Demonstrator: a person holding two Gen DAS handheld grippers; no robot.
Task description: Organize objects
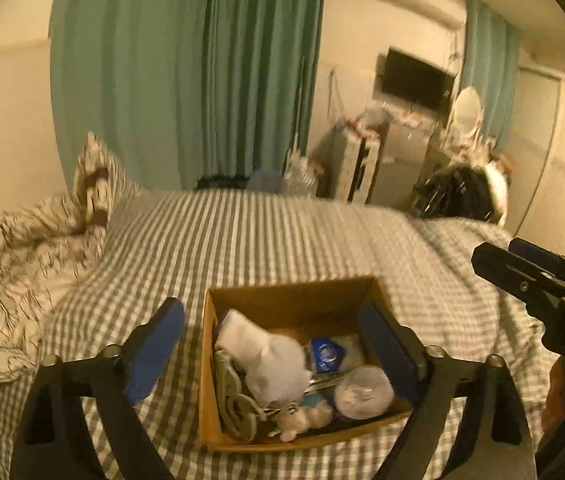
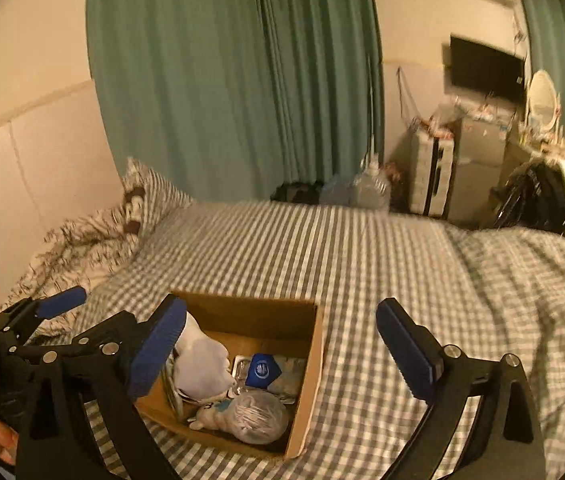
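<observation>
cardboard box (image 1: 218,420) sits on the checked bed (image 1: 282,240), holding a white cloth (image 1: 270,364), a blue packet (image 1: 326,354) and a small plush (image 1: 306,420). left gripper (image 1: 278,354) spread wide above it, empty; right gripper (image 2: 282,354) likewise wide, empty. green curtain (image 1: 186,72) behind.

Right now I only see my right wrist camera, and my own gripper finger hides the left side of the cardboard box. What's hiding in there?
Observer: Pale green looped handles, maybe scissors, lie along the left wall of the cardboard box.
Operator: Ooh! Is my left gripper open? I only see one blue tip.
Observer: Yes, the left gripper is open wide and points at the box.
</observation>
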